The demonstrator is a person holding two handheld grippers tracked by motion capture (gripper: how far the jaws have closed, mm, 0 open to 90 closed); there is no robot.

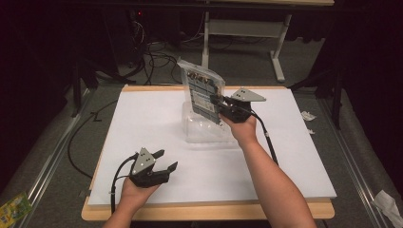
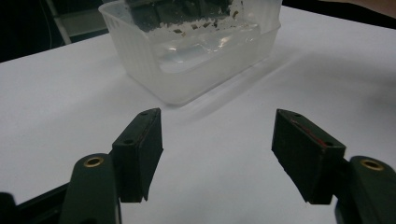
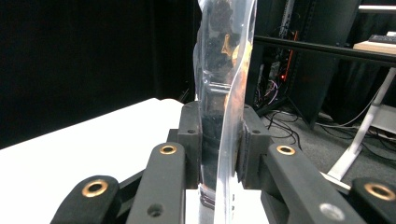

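A clear plastic bag (image 1: 202,90) with dark contents stands upright, its lower end inside a translucent plastic tub (image 1: 206,129) on the white table top. My right gripper (image 1: 219,105) is shut on the bag's right edge. In the right gripper view the bag (image 3: 223,93) rises edge-on, pinched between the two jaws. My left gripper (image 1: 165,160) rests low near the front left of the table, open and holding nothing. In the left gripper view its two pads (image 2: 140,149) stand wide apart, facing the tub (image 2: 187,56) some way ahead.
The white board (image 1: 142,123) covers most of a wooden table. Cables (image 1: 157,57) and a desk frame (image 1: 280,52) lie on the floor beyond the far edge. Scraps of paper (image 1: 387,202) and a green packet (image 1: 14,206) lie on the floor at the sides.
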